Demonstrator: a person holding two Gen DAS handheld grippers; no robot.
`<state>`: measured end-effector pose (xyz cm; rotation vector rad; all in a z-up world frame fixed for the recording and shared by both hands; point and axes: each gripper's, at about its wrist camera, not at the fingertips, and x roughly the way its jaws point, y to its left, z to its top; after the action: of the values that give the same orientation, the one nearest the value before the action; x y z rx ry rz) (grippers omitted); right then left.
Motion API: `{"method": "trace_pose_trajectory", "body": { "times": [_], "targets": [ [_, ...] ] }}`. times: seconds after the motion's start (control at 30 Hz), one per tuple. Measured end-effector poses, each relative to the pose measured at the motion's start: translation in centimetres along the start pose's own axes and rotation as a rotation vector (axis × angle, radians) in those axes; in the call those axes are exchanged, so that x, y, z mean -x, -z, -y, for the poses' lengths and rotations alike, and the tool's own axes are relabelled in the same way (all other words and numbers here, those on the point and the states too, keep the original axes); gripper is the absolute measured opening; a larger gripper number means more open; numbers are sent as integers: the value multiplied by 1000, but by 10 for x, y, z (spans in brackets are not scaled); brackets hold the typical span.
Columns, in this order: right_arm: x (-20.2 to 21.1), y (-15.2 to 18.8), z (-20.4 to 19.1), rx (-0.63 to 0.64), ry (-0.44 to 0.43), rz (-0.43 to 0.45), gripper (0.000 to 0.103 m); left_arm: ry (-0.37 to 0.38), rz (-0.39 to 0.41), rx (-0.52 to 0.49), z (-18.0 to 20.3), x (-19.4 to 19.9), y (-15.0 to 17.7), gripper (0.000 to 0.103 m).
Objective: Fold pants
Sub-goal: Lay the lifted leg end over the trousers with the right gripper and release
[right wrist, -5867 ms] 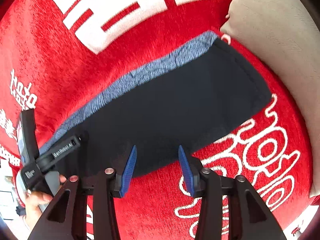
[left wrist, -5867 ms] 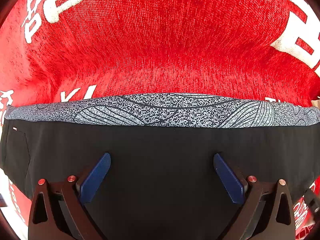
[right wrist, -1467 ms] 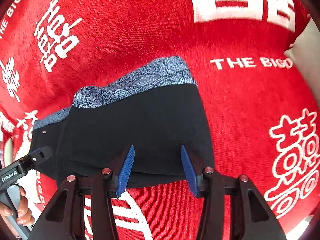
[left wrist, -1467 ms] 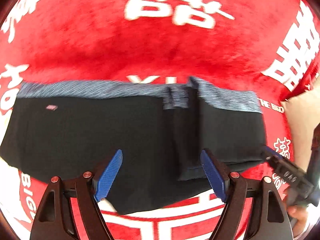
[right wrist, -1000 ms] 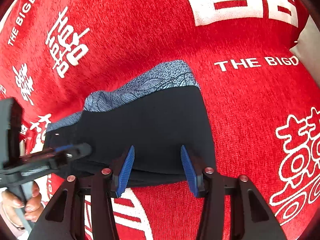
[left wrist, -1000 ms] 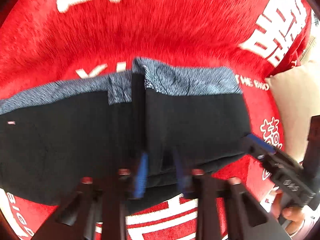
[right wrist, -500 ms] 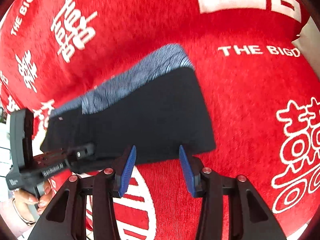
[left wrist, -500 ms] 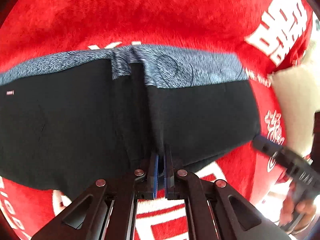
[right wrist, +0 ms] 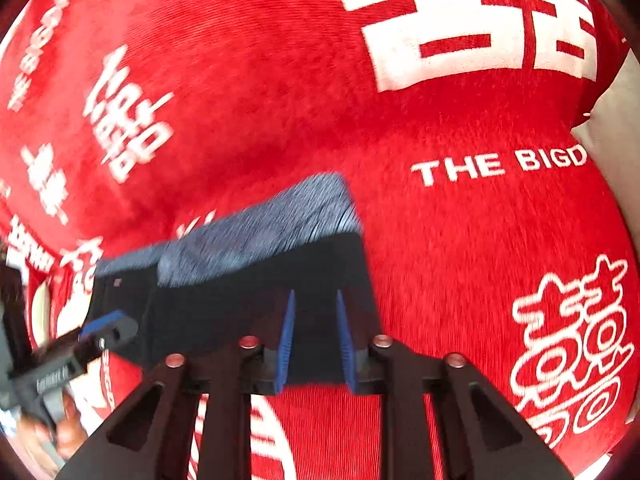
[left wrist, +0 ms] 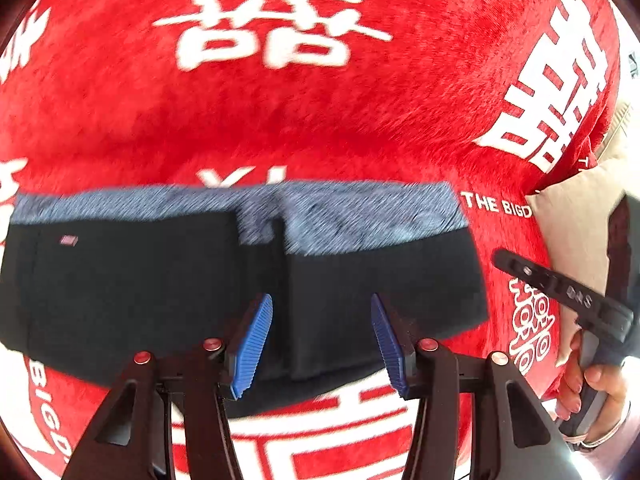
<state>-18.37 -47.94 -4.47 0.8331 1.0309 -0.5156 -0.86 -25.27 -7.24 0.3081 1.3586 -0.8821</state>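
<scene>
- The black pants (left wrist: 160, 292) lie flat on the red blanket (left wrist: 320, 128), grey patterned waistband (left wrist: 360, 216) along the far edge, with one end already folded over the middle so a raised fold edge runs across the cloth.
- The left gripper (left wrist: 322, 336) is spread wide and holds nothing; its blue pads sit over the near hem, either side of that fold edge.
- The right gripper (right wrist: 314, 340) has its pads drawn close but with a gap between them, above the near right corner of the pants; the blur makes it impossible to tell whether any cloth is pinched.
- Risk: if the right pads close on only the top layer, the folded flap would likely peel away from the layer under it and the fold would open.
- Risk: a pull from one corner alone may skew the waistband line, since the left side has no hold to steady the stack.
- Risk: the plush blanket looks grippy; dragging instead of lifting could bunch the lower layer.
- Edges: the near hem lies close to both tools, and the right end of the pants stops short of the beige cushion (left wrist: 576, 216).
- Room: wide bare blanket lies beyond the waistband and to the right, so a lift and fold toward the left looks unobstructed; the two tools stand near each other at the right end.
</scene>
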Motion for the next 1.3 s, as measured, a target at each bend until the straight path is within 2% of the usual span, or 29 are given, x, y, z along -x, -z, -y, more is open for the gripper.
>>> {"method": "trace_pose_trajectory", "body": {
  "times": [0.13,0.27,0.33,0.37,0.47,0.6,0.67,0.73,0.77,0.8,0.87,0.97,1.2,1.3],
  "targets": [
    [-22,-31,-11,17,-1,-14,20,-18,-6,-5,19,-27,-7,52],
    [-54,-44,-27,99,11,-77,20,-114,-58,12,9,-66,3,52],
    [-73,-41,-27,119,35,-123,20,-101,-18,0,3,-66,9,52],
    [-80,-40,-26,123,41,-129,18,-107,-23,-18,4,-67,9,52],
    [-83,-38,-23,115,25,-103,18,-121,-21,-52,7,-66,10,52],
    [-79,-37,-25,143,38,-109,19,-138,-11,-32,6,-62,11,53],
    [-75,-38,-24,147,37,-122,20,-197,-30,2,-1,-61,15,79],
    [-70,-35,-25,148,29,-131,24,-178,-39,64,-13,-54,21,81],
    [-65,-33,-23,145,22,-136,31,-175,-41,86,-17,-51,23,81],
    [-61,-30,-22,144,17,-141,40,-188,-43,106,-21,-46,27,81],
    [-48,-19,-23,162,25,-138,49,-216,-41,121,-26,-38,34,81],
    [-32,-3,-31,213,77,-134,58,-250,-39,153,-31,-23,44,81],
    [-14,38,-58,269,71,-195,59,-287,-47,253,-46,8,74,81],
    [-13,48,-74,304,70,-194,59,-284,-61,277,-54,12,87,81]
  ]
}}
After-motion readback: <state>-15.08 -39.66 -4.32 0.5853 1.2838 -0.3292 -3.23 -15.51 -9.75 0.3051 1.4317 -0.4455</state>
